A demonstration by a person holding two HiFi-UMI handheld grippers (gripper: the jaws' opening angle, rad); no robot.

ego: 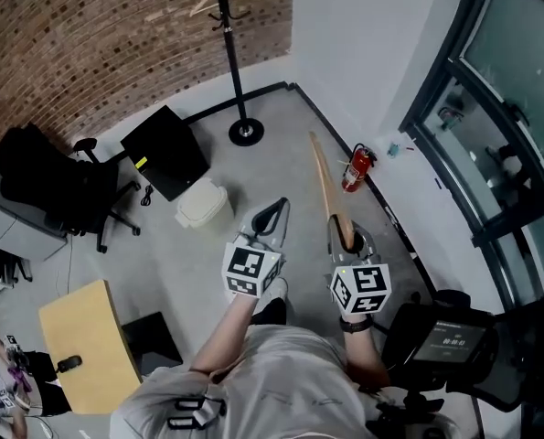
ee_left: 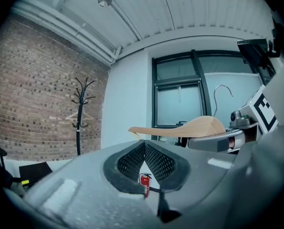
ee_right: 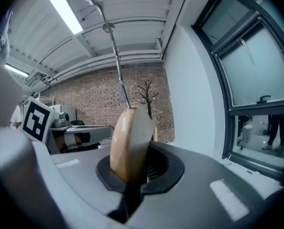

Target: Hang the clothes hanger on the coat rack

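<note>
The right gripper (ee_right: 138, 170) was clamped on the hanger (ee_right: 126, 142), its pads gripping the wood just under the wire hook (which rose above the jaws). The left gripper (ee_left: 144, 146) was closed on nothing, tips meeting, just beside the right. One hanger arm pointed ahead over the floor toward the rack (ego: 233, 62), well apart by the brick wall. The step appeared to be the carry. Next, the hook would need raising to a peg and lowering over it.
</note>
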